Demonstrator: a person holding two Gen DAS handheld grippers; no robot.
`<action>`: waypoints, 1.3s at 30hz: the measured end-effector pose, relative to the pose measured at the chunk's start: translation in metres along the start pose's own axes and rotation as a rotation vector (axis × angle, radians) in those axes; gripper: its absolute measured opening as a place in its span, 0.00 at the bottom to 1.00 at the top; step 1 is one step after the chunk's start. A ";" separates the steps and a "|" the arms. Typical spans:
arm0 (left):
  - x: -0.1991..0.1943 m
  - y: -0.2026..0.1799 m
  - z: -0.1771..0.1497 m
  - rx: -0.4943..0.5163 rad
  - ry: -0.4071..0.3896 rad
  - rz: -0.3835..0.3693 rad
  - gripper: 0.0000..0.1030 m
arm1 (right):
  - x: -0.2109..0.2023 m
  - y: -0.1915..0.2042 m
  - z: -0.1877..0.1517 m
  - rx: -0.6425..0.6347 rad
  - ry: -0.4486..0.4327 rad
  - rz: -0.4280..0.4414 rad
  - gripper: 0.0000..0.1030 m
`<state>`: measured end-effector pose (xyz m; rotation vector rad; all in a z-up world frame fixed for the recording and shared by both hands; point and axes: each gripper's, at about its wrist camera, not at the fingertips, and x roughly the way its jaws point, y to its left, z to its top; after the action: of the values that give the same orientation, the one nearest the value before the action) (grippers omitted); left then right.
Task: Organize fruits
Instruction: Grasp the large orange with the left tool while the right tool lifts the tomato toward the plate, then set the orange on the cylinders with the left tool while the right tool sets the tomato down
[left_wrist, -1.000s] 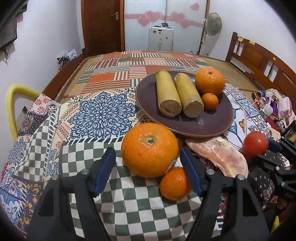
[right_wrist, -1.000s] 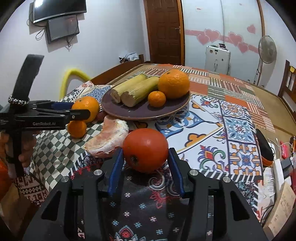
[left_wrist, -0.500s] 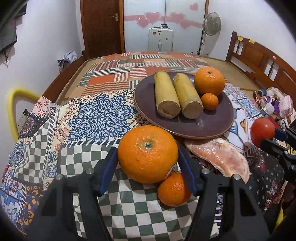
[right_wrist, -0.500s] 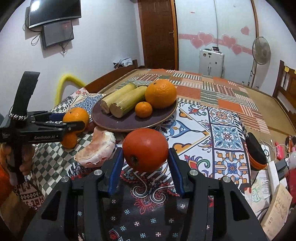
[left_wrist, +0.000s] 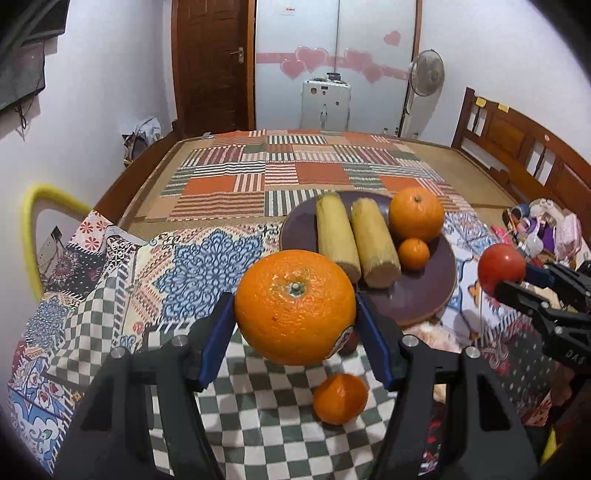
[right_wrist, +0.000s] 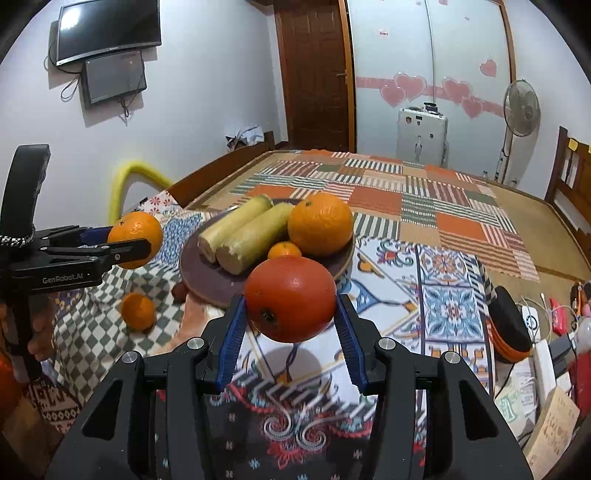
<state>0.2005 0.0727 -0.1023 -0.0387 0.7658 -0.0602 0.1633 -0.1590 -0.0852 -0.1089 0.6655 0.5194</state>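
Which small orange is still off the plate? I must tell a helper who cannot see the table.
Find the dark plate. On the checked cloth in front of it lies the small orange, alone. Its twin sits on the plate.

Both views evenly lit, indoor overhead light, no harsh glare. Soft shadows sit right under the held orange (left_wrist: 294, 307) and the tomato (right_wrist: 290, 298) on the cloth (left_wrist: 192, 269). Small highlights on the tomato skin. Heavy fisheye: door (right_wrist: 314, 74) and walls bow, corners vignette to black. Centre sharp, slight smear at the rims, far wall a bit washed out
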 end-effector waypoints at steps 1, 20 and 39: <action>0.001 0.000 0.003 -0.005 0.000 -0.005 0.62 | 0.001 0.000 0.002 -0.003 -0.001 -0.004 0.44; 0.054 -0.036 0.064 0.041 0.029 -0.062 0.62 | 0.040 -0.016 0.019 0.008 0.061 -0.028 0.44; 0.082 -0.067 0.064 0.138 0.026 -0.055 0.63 | 0.049 -0.002 0.015 -0.026 0.087 -0.052 0.45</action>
<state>0.3012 0.0010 -0.1090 0.0722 0.7850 -0.1660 0.2051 -0.1359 -0.1031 -0.1738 0.7392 0.4758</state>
